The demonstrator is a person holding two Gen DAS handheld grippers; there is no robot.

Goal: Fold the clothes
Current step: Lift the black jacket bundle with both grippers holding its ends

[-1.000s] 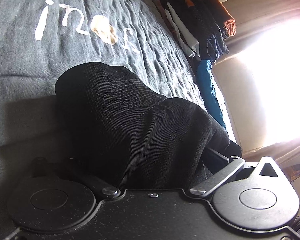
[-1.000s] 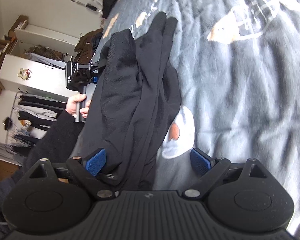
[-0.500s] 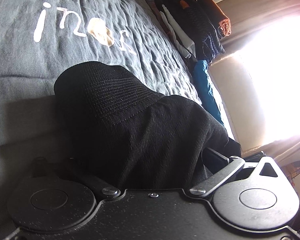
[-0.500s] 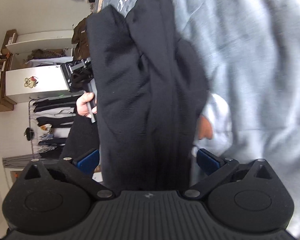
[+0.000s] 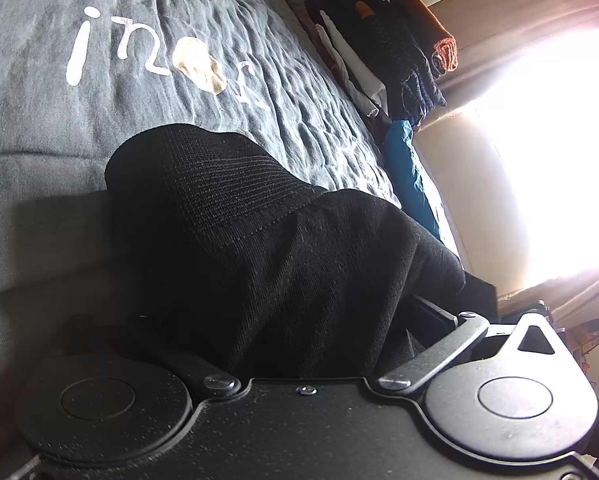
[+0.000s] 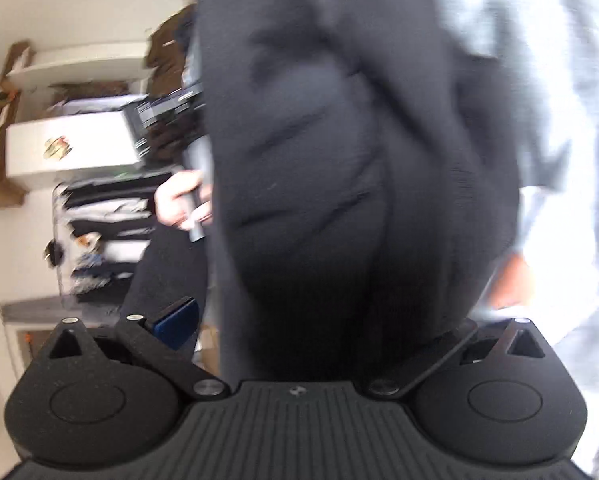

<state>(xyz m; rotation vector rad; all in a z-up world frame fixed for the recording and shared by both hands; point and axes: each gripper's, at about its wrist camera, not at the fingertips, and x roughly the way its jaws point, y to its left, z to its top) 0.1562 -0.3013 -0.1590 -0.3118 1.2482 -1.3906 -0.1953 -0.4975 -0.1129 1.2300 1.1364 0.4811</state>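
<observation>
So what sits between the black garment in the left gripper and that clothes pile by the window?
Only bare grey bedspread with white lettering, in the left wrist view. It runs from the black garment to the clothes pile; nothing lies on it.

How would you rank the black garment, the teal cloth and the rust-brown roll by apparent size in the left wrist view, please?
1. Black garment, though it is nearest the camera.
2. Teal cloth.
3. Rust-brown roll; these two look close, so their order is unsure.

Bedroom: bed (image 5: 27,168), stacked clothes (image 5: 383,52)
</observation>
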